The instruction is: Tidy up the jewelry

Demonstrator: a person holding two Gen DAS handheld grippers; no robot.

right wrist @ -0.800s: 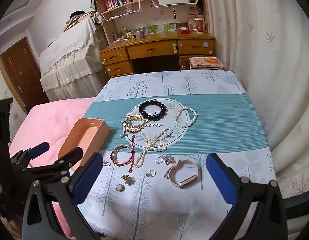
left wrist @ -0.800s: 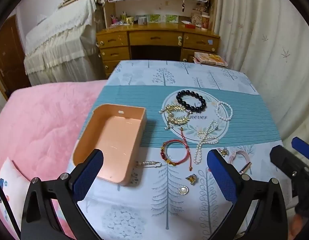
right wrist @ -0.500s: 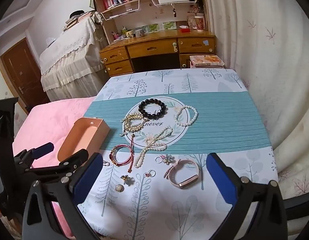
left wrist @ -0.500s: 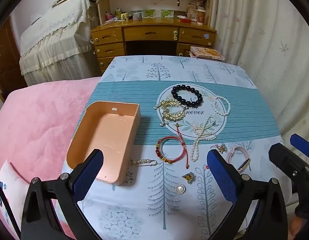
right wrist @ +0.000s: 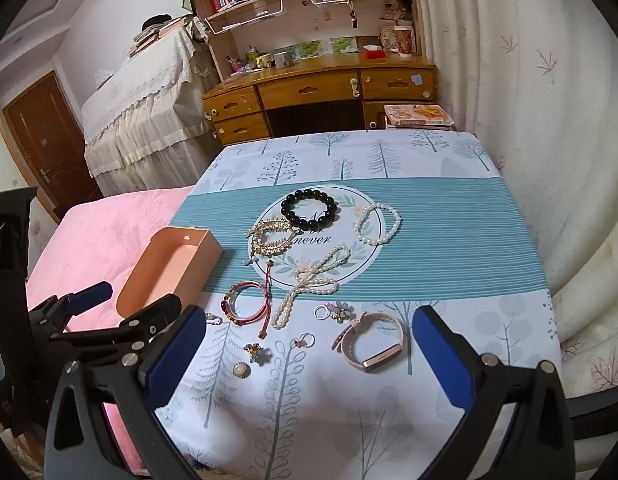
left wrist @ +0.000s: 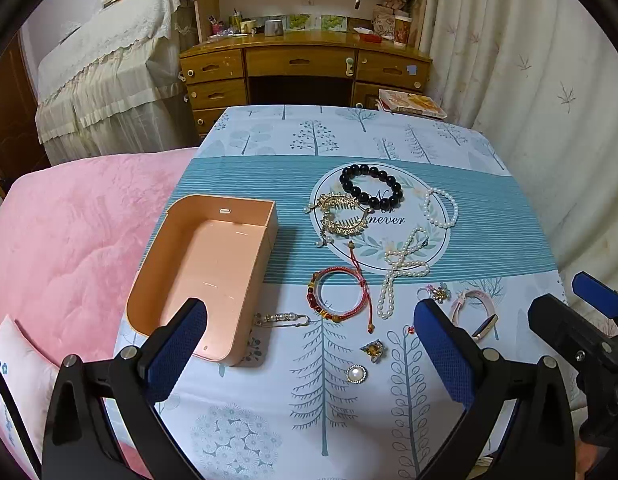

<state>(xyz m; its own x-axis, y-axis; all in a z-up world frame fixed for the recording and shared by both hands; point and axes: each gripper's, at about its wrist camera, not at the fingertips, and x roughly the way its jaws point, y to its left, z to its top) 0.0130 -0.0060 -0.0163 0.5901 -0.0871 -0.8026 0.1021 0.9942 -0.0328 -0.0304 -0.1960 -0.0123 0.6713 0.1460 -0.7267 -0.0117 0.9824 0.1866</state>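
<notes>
Table (left wrist: 349, 128) under tree-print cloth with teal striped band. Open peach box (left wrist: 213, 264) at left edge. On band's round emblem: black bead bracelet (left wrist: 371, 190), gold hair comb (left wrist: 341, 216), small pearl bracelet (left wrist: 441, 208), long pearl strand (left wrist: 401, 268) trailing onto white print. Nearer: red cord bracelet (left wrist: 339, 296), pearl safety pin (left wrist: 283, 319) beside box, flower ring (right wrist: 339, 312), plain ring (right wrist: 305, 340), pink watch (right wrist: 369, 342), gold brooch (left wrist: 373, 350), round pearl button (left wrist: 356, 374).
</notes>
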